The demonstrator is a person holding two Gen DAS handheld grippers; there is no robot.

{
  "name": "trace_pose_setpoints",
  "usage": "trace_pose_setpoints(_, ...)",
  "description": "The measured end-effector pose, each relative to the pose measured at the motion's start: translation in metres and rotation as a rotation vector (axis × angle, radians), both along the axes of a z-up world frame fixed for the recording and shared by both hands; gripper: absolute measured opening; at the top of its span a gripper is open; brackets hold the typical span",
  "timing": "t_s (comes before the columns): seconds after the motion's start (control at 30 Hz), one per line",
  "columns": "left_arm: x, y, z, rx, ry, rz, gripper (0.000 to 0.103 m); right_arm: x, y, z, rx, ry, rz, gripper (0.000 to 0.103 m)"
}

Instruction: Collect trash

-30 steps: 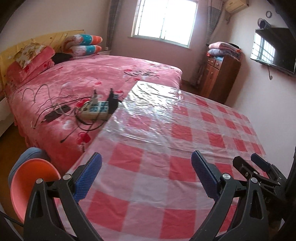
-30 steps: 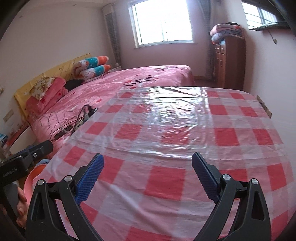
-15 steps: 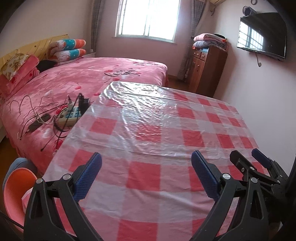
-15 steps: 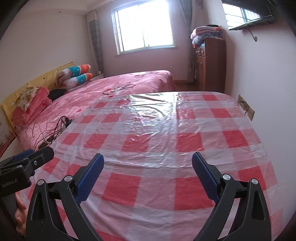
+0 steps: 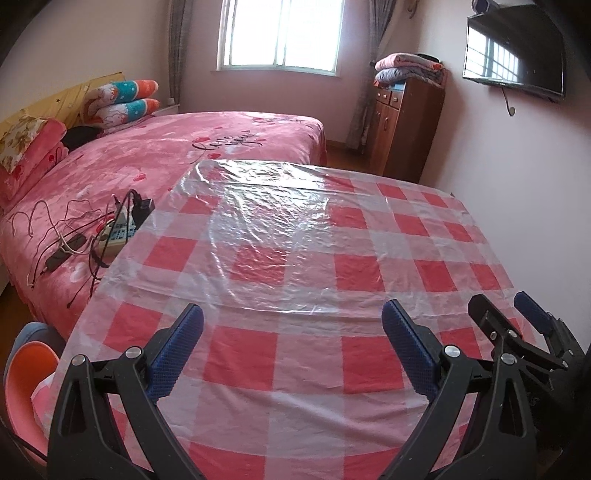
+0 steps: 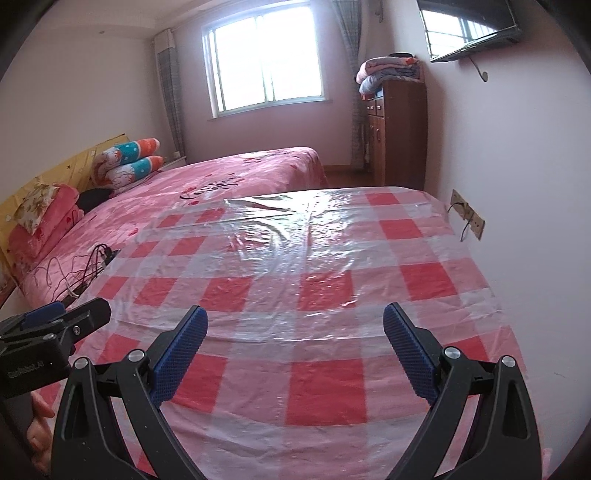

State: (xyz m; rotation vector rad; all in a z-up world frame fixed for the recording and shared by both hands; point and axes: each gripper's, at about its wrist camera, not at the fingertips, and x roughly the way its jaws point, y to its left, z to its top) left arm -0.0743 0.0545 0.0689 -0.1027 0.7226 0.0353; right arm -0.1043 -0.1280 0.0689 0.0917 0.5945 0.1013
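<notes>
A table covered by a red-and-white checked cloth under a clear plastic sheet is taken as the landmark. The left gripper is held above the table's near edge with its 2 blue-padded fingers spread wide and nothing between them. The right gripper is held likewise over the near edge, jaws spread and empty; in the left wrist view it is seen at the table's near right corner. In the right wrist view the left gripper is seen at the table's near left corner, with part of a hand below it. No trash can be made out on the table in either view, so the location of the task's thing cannot be told.

Left of the table, touching or just beside its long edge, a bed with a pink cover is placed. A power strip with plugs and loose cables lies on the bed close to the table's left edge. Pillows are stacked at the headboard. At the table's near left corner, an orange round object is partly seen. Beyond the table's far right corner, a wooden cabinet bearing folded blankets stands against the wall. A television is mounted above the table's right side, and a wall socket is seen beside that edge. A window lies beyond the far end.
</notes>
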Motion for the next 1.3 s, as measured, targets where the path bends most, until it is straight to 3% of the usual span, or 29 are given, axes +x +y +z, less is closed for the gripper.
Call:
trace_pose_setpoints(0.4, 0.011, -0.022, -0.005, 0.020, 0.018, -0.010, 0.098, -0.002, -0.020, 0.001, 0.012, -0.013, -0.038, 0.095)
trace_pose_setpoints(1.3, 0.014, -0.029, -0.010, 0.043, 0.019, 0.017, 0.098, -0.001, -0.019, -0.005, -0.005, 0.006, -0.028, 0.095)
